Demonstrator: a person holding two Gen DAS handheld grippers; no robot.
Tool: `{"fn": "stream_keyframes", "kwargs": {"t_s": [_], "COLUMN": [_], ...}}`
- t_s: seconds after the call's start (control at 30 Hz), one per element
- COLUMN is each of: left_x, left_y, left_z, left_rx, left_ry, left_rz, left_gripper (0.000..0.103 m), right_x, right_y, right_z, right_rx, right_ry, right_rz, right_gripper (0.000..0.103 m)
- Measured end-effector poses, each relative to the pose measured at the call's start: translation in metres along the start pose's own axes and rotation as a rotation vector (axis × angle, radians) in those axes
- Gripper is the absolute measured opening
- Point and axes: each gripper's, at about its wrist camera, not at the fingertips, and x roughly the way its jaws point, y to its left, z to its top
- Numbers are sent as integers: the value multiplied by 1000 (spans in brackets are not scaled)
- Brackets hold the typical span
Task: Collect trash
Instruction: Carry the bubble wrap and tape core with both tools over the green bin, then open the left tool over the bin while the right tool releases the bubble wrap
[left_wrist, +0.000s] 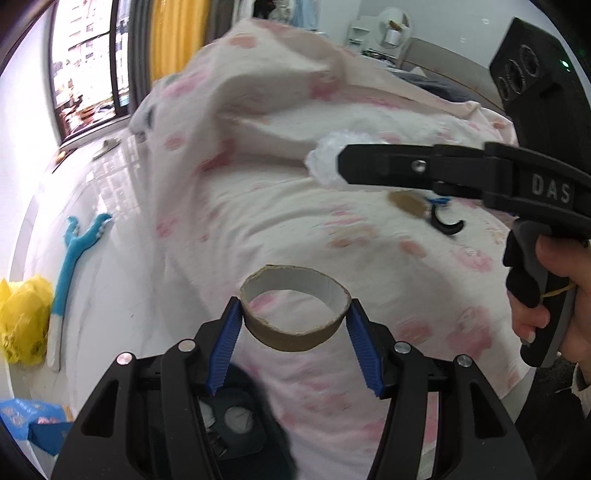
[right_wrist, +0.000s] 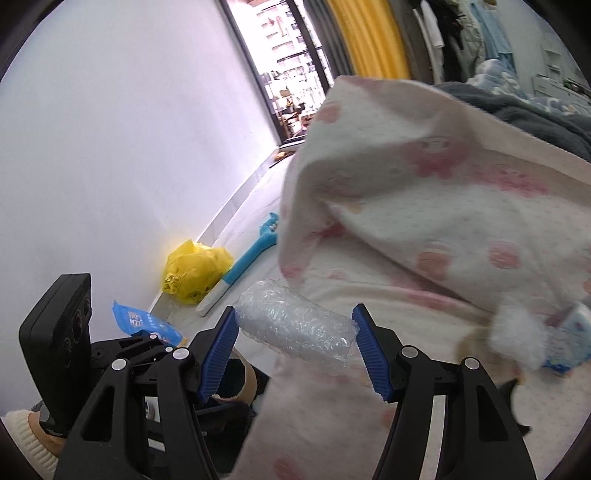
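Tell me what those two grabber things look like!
Both are black plastic with silver bolts. The left gripper and the right gripper each have two fingers lined with ribbed blue pads. Seen sideways from the left camera, the right gripper has a pistol-style handle, white letters "DAS", a black box with round holes and a green light. A cream knitted sleeve shows.

A plastic bag (right_wrist: 195, 271) lies on the floor (right_wrist: 255, 199) beside the bed (right_wrist: 424, 295).

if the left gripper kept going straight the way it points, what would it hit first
Probably the pink-patterned bedding: the left gripper, shut on the cardboard ring, aims down at it. Depth is unclear.
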Motion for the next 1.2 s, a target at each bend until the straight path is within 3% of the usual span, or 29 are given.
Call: {"fn": "stream_keyframes", "kwargs": {"t_s": [0.3, 0.67, 1.03, 1.1, 1.2], "left_x": [4, 2, 14, 15, 14], "left_y": [49, 93, 132, 135, 140], "left_z": [-27, -54, -89, -94, -100], "left_rx": [-100, -200, -311, -314, -322], "left_ry": [104, 183, 323, 343, 358], "left_rz": [86, 109, 108, 117, 119], "left_gripper": [61, 61, 61, 63, 76], "right_x": [29, 64, 92, 98, 102], "right_y": [37, 76, 109, 114, 118], "right_z": [-2, -11, -16, -17, -18], "right_rx": [-40, -99, -129, -131, -136], "right_ry": [42, 109, 154, 160, 170], "right_rz": [40, 86, 114, 119, 119], "right_gripper": [65, 65, 65, 65, 65]}}
